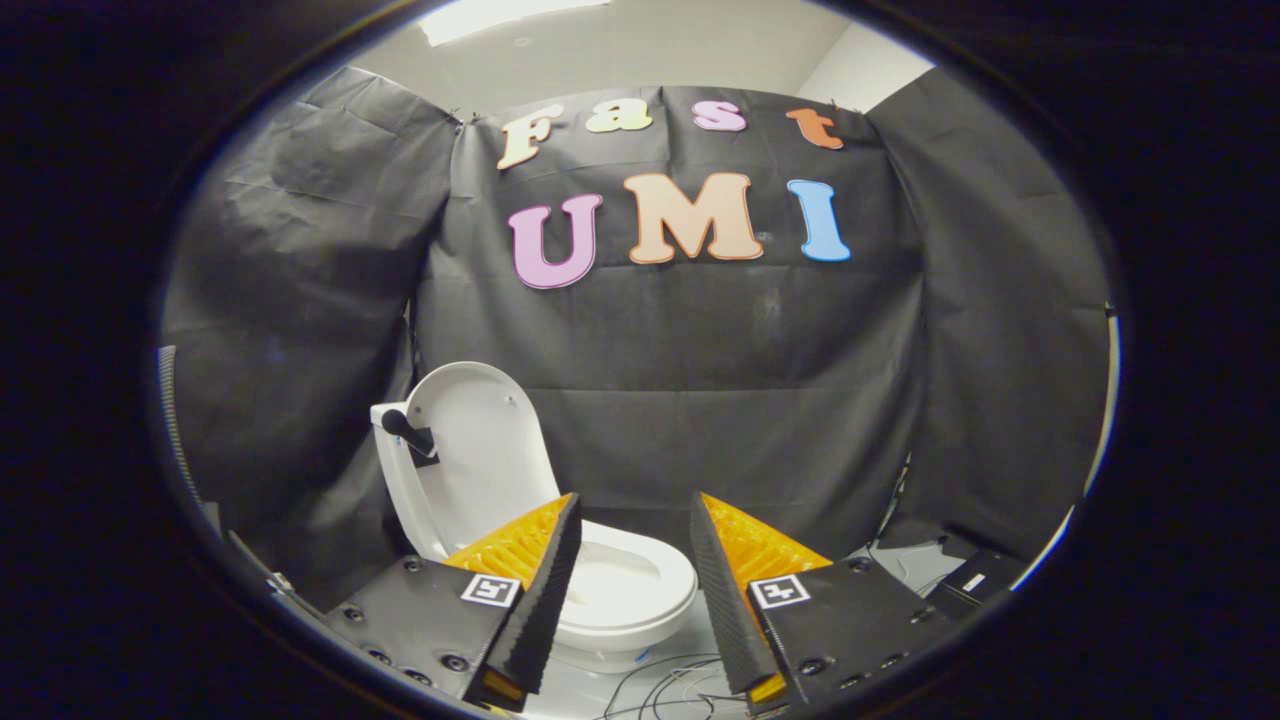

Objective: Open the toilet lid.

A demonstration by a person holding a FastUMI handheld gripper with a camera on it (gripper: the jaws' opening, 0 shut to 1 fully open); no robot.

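While the gripper (630, 540) hangs in the air, its fingers (545, 590) are spread wide apart with nothing between them — not touching anything. Just ahead, showing through the gap and behind the left finger, is the toilet bowl (625, 590), white, sitting on the floor (690, 640). Its toilet lid (485, 450) is already up, standing upright at the back — leaning toward the black cloth wall (700, 380). Some thin cables (660, 680) lie on the floor near the bowl.

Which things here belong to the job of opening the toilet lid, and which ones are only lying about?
Belong to the job:
- toilet lid, already raised
- toilet bowl
- gripper, fingers open, holding nothing

Only lying about:
- thin cables on the floor
- dark box beyond the fingers
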